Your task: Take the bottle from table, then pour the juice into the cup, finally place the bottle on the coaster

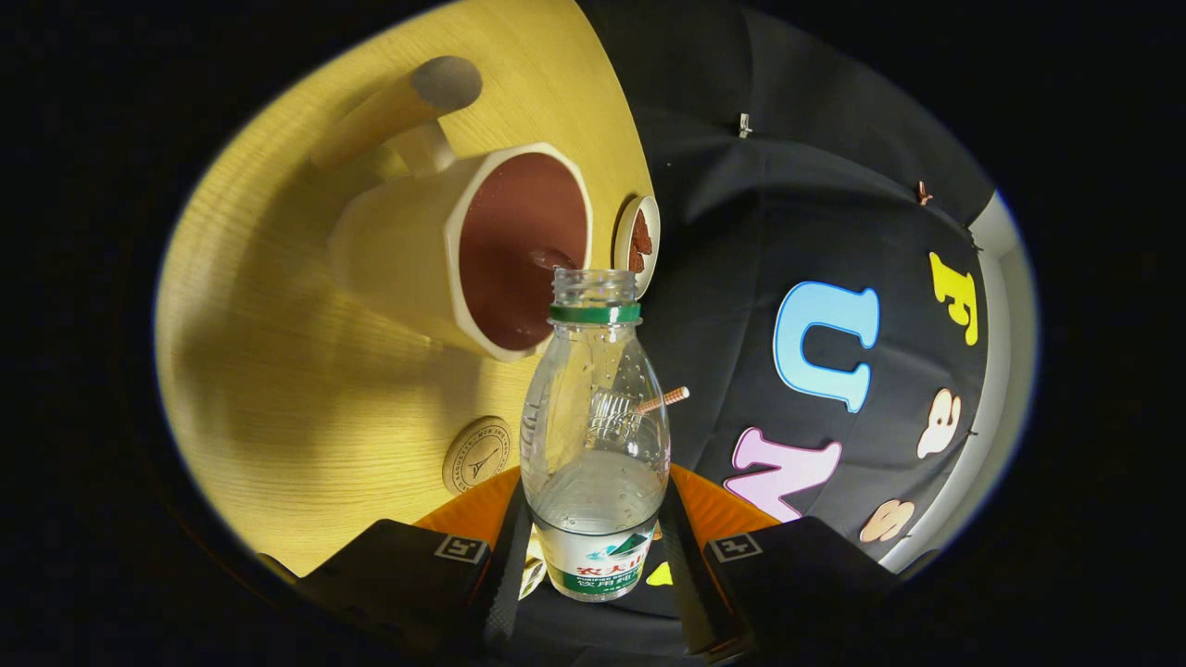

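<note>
My gripper (593,556) is shut on a clear plastic bottle (595,435) with a green neck ring and no cap; both fingers press on its labelled lower body. The whole view is rolled, so the bottle is tipped over. Its open mouth sits right at the rim of a cream mug (463,250) with a brown inside, standing on the wooden table (306,389). The bottle looks nearly empty, with drops clinging to its wall. A round cork coaster (476,454) lies on the table near my left finger, below the mug.
A small round dish (637,243) with a brown piece in it sits at the table's edge just beyond the mug. A thick wooden peg (408,102) stands past the mug's handle. The black booth cloth hangs beyond the table's edge.
</note>
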`<move>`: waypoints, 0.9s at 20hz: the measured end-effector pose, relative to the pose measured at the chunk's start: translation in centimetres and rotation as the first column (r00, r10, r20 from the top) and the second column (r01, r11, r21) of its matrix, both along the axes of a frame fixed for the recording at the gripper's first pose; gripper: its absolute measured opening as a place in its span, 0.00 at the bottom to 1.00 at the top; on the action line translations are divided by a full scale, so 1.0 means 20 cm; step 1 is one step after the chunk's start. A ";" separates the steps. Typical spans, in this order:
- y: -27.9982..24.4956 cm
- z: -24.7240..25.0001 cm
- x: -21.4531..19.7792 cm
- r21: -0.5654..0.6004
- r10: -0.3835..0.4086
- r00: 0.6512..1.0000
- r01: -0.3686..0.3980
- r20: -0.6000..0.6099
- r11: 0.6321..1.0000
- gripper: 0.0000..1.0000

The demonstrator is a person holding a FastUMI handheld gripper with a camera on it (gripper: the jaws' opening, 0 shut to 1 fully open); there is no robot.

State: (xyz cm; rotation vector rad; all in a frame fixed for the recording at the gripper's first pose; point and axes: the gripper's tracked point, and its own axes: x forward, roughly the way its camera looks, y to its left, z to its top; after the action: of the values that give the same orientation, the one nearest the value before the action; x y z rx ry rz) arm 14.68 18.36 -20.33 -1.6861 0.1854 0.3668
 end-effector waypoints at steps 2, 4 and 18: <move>0.00 0.00 0.00 -0.012 0.009 1.000 -0.009 0.003 1.000 0.71; -0.01 0.00 0.00 -0.021 0.012 1.000 -0.012 0.007 1.000 0.71; -0.04 0.02 0.03 -0.091 0.061 0.998 -0.058 0.026 0.994 0.71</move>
State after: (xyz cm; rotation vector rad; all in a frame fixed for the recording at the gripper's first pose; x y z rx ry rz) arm 15.30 17.58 -20.00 -1.7883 0.1324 0.3829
